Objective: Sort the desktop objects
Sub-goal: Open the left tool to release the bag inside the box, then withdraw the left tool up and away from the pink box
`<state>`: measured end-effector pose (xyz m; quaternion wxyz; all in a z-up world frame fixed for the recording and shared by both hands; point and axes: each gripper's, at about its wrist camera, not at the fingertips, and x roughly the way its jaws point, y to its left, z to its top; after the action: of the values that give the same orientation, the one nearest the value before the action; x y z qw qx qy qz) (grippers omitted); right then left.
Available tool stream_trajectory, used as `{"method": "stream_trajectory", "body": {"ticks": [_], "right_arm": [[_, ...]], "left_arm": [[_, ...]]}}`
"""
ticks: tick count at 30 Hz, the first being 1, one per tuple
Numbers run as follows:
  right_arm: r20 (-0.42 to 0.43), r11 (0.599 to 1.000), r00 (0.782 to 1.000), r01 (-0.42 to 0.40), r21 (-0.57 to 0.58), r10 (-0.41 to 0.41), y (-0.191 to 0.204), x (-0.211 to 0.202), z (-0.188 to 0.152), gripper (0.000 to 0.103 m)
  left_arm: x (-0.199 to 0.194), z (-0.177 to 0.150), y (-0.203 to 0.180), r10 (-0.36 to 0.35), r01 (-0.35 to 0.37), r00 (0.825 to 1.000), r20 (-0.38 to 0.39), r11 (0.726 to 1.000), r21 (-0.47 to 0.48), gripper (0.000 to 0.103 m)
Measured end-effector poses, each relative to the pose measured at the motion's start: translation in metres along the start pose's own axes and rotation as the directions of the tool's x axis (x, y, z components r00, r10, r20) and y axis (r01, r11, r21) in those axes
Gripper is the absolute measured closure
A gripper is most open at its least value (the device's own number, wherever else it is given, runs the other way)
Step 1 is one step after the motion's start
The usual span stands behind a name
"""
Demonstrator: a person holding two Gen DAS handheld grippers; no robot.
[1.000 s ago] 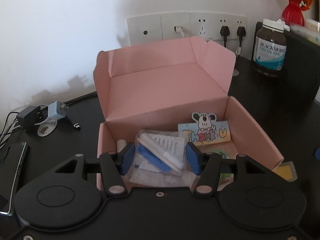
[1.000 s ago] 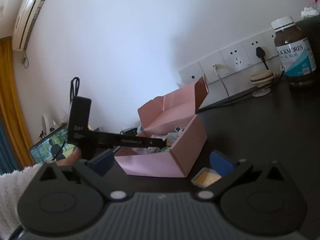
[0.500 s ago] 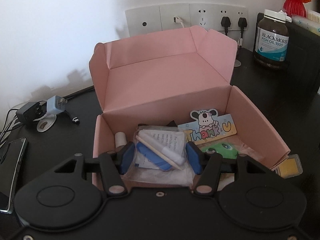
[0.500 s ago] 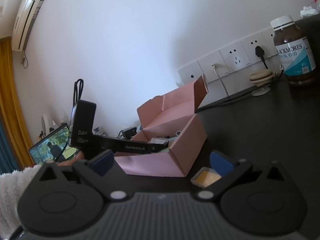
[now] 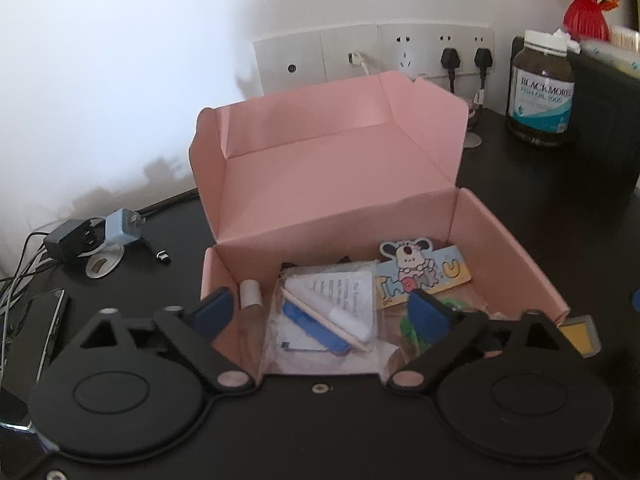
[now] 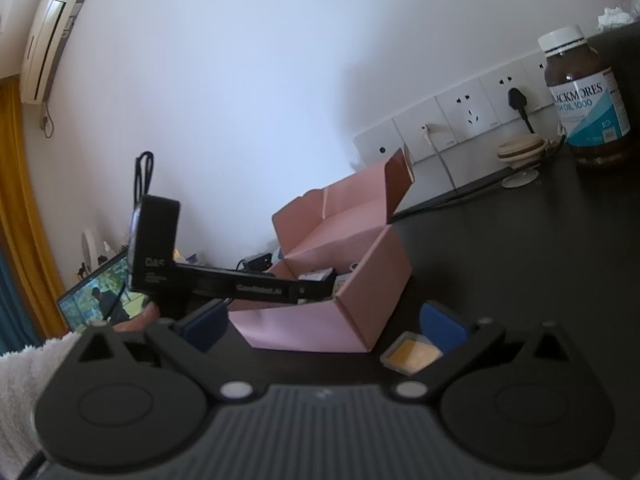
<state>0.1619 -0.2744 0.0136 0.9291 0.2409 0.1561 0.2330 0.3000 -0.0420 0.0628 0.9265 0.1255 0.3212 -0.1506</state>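
An open pink cardboard box (image 5: 516, 264) sits on the black desk with its lid up. Inside lie a clear plastic bag (image 5: 332, 284) with a swab, a blue piece and a leaflet, a "Thank U" card (image 5: 424, 276), a small pale tube (image 5: 251, 294) and something green (image 5: 412, 328). My left gripper (image 5: 322, 310) hangs open over the box's near edge, its fingers either side of the bag and apart from it. In the right wrist view the pink box (image 6: 320, 328) stands ahead of my open right gripper (image 6: 326, 326). A small yellow case (image 6: 412, 354) lies by its right finger.
A brown fish oil bottle (image 5: 540, 96) stands at the back right near wall sockets (image 5: 372, 56) with plugs. Chargers and cables (image 5: 92, 236) and a phone (image 5: 40, 336) lie left of the box. A laptop (image 6: 96, 296) and a white sleeve (image 6: 28, 372) show at the left.
My left gripper's fingers have spread wide apart and let go of the plastic bag, which now lies in the box. The right gripper has barely moved.
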Motion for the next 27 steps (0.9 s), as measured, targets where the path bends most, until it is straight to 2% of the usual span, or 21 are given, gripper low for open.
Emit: {"method": "stream_trajectory", "body": {"ticks": [13, 21, 27], "right_arm": [[-0.003, 1.000, 1.000, 0.004, 0.008, -0.004, 0.000, 0.000, 0.000, 0.001], [-0.006, 1.000, 1.000, 0.008, 0.020, -0.008, -0.002, -0.001, 0.001, 0.001], [-0.014, 1.000, 1.000, 0.013, 0.027, -0.012, -0.003, 0.000, 0.001, 0.001]], "left_arm": [[-0.034, 0.002, -0.001, -0.015, 0.016, 0.995, 0.095, 1.000, -0.018, 0.002], [-0.067, -0.004, 0.007, -0.052, 0.053, 0.975, 0.215, 0.999, -0.002, 0.000], [-0.090, -0.028, 0.024, -0.089, 0.096, 0.959, 0.269, 0.995, -0.012, 0.000]]}}
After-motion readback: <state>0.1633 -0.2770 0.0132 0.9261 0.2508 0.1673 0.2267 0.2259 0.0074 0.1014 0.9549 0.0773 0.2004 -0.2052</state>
